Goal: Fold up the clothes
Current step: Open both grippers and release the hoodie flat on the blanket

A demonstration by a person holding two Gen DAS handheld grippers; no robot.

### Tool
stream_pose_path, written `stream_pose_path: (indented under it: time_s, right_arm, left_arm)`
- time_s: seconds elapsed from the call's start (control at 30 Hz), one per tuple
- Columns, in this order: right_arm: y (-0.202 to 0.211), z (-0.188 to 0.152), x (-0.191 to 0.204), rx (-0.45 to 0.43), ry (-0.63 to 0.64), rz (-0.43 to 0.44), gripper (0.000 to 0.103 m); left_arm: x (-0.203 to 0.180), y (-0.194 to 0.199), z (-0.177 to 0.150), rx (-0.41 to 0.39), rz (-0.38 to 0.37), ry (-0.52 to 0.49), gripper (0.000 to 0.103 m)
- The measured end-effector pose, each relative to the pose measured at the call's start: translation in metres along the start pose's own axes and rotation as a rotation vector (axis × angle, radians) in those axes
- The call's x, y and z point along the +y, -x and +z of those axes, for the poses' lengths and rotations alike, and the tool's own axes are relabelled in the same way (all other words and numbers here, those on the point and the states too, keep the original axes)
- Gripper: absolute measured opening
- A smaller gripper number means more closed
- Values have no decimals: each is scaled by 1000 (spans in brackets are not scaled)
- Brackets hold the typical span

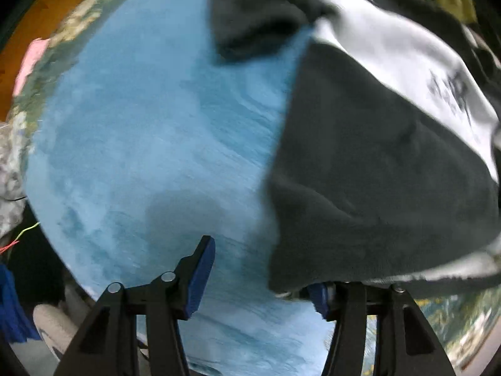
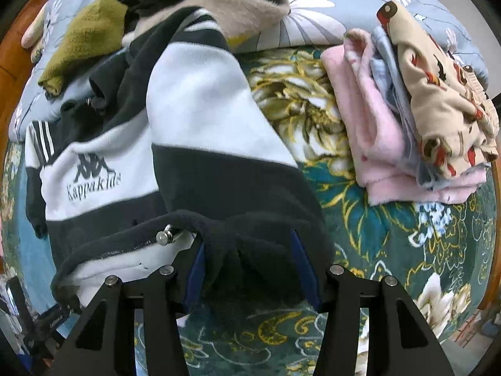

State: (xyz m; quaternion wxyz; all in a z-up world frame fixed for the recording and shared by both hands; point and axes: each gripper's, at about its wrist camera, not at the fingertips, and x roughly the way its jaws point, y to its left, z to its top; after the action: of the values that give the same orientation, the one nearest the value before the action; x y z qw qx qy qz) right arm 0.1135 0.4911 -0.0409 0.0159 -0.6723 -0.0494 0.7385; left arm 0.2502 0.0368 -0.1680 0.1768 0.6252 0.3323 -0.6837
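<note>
A black-and-white fleece jacket (image 2: 200, 100) with a printed logo lies spread on the bed. Its dark hem is bunched between the blue pads of my right gripper (image 2: 250, 269), which is shut on it and points down. In the left wrist view the same jacket (image 1: 369, 163) fills the right side, over a light blue blanket (image 1: 150, 131). My left gripper (image 1: 260, 269) stands open above the blanket. Its left fingertip (image 1: 203, 266) is bare, while the jacket's dark edge drapes over the right finger and hides its tip. Nothing is pinched between the pads.
A folded stack of pink, pale blue and beige printed clothes (image 2: 416, 119) sits at the right on the teal floral blanket (image 2: 360, 225). An olive garment (image 2: 84, 37) and more unfolded clothes lie at the back. A wooden bed edge (image 1: 40, 22) shows at the left.
</note>
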Motion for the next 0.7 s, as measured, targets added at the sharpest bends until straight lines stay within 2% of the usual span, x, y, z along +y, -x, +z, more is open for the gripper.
stream_pose_path:
  time_s: [0.17, 0.3, 0.37, 0.5, 0.57, 0.7]
  right_arm:
    - [-1, -23, -2, 25, 25, -33, 54]
    - [14, -44, -6, -23, -7, -110, 54]
    - [25, -54, -9, -47, -33, -139, 54]
    - [50, -75, -9, -88, -80, -165, 54]
    - [60, -87, -8, -84, -124, -150, 54]
    - [66, -117, 2, -44, -158, -140, 54]
  left_arm:
    - [8, 28, 22, -83, 54, -49, 50]
    - [10, 54, 36, -142, 92, -108, 45]
    - [10, 66, 54, -176, 102, -131, 45]
    - [-3, 105, 20, -249, 149, -218, 45]
    - [11, 108, 14, -241, 162, -238, 45]
    - [20, 104, -13, -163, 168, -313, 45]
